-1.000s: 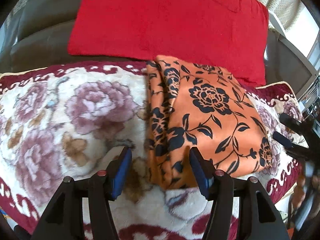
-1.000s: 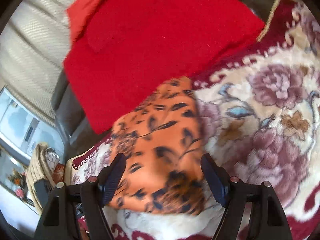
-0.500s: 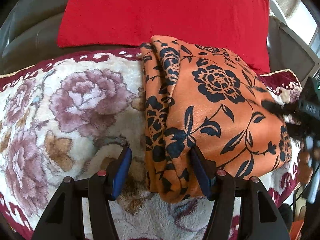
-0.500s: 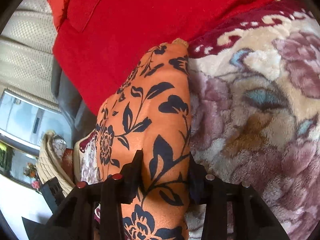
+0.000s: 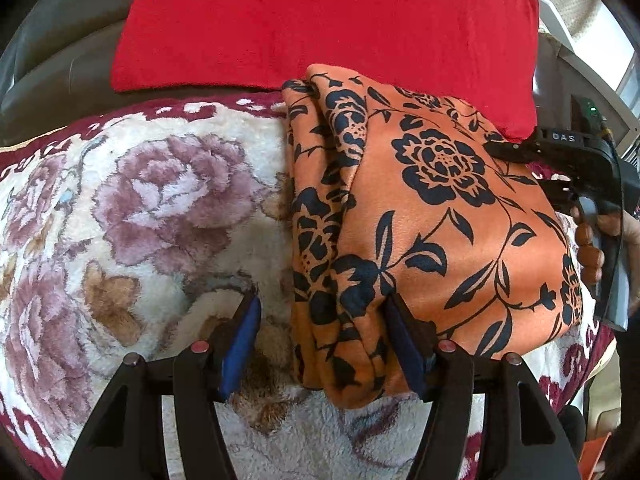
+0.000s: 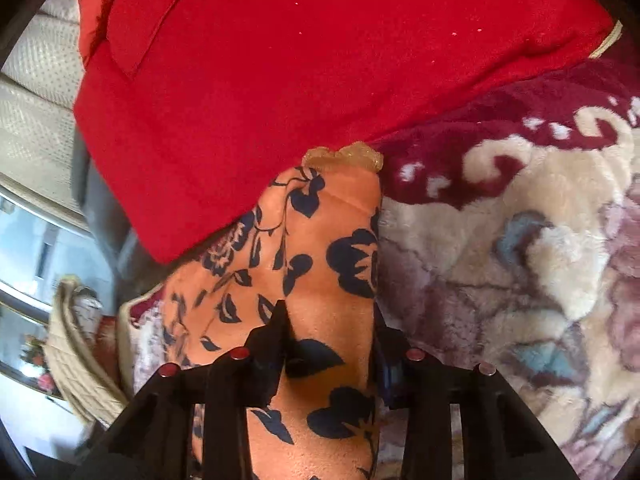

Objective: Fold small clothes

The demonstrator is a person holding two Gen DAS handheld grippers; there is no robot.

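We are pinching the orange floral garment (image 6: 320, 280), lying just below the red cushion (image 6: 280, 80), with our right hand-held gripper (image 6: 332, 344); our left hand-held gripper (image 5: 324, 340) is gaping, so the layers risk slipping apart.

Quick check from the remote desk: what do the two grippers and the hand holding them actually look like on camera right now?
Both grippers are black plastic with round red studs. The left gripper has blue pads. The right gripper shows white "DAS" lettering, a green light and a grey handle in the left wrist view. The person's hand is bare, with a brown bead bracelet.
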